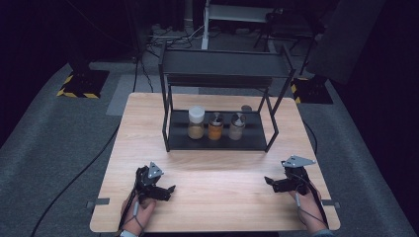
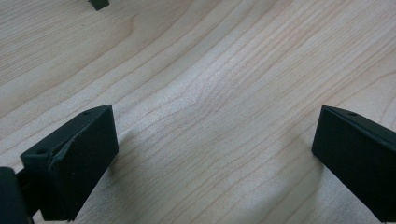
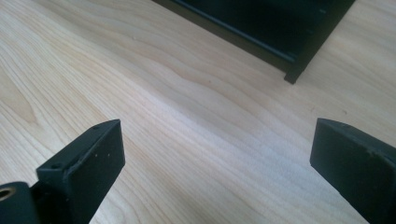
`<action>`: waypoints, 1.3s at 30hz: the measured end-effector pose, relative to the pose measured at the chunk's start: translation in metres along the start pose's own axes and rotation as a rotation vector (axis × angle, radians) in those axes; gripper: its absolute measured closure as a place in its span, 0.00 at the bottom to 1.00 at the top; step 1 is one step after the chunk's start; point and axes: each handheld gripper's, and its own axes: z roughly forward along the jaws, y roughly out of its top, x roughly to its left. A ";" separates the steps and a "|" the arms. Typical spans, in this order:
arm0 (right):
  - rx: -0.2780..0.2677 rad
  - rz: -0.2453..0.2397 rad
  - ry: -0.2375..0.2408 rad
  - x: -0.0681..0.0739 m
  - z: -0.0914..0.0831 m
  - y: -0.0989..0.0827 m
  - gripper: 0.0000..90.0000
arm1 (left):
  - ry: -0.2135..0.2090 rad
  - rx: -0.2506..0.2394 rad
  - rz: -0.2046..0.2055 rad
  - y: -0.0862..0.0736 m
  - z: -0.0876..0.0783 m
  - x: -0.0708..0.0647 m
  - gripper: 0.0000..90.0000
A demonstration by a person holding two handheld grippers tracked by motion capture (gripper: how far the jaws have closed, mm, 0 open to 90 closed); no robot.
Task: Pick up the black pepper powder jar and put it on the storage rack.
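jars (image 1: 215, 125) stand upright in a row on the rack's (image 1: 174, 138) bottom shelf, straight ahead of and between both hands, about equally far from the left gripper (image 1: 169, 191) and right gripper (image 1: 270, 181), whose jaws both gape, holding nothing.

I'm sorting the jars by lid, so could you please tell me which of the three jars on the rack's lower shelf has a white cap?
The leftmost jar, with yellowish-brown contents; the other two have silvery tops.
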 end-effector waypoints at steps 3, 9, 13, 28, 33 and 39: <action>0.007 0.006 0.002 0.000 0.002 -0.007 0.03 | 0.001 -0.001 0.001 0.000 0.000 0.000 0.00; 0.015 0.003 -0.015 0.004 0.005 -0.018 0.03 | 0.000 -0.001 0.001 0.000 0.000 0.000 0.00; 0.028 0.006 -0.017 0.004 0.008 -0.024 0.03 | 0.000 0.000 0.000 0.000 0.000 0.000 0.00; 0.022 0.057 -0.004 0.000 0.013 -0.047 0.01 | 0.000 -0.001 0.000 0.000 0.000 0.000 0.00; 0.026 0.050 0.008 -0.002 0.012 -0.047 0.00 | 0.000 0.000 0.000 0.000 0.000 0.000 0.00; 0.026 0.051 0.008 -0.002 0.012 -0.047 0.00 | 0.000 -0.001 0.001 0.000 0.000 0.000 0.00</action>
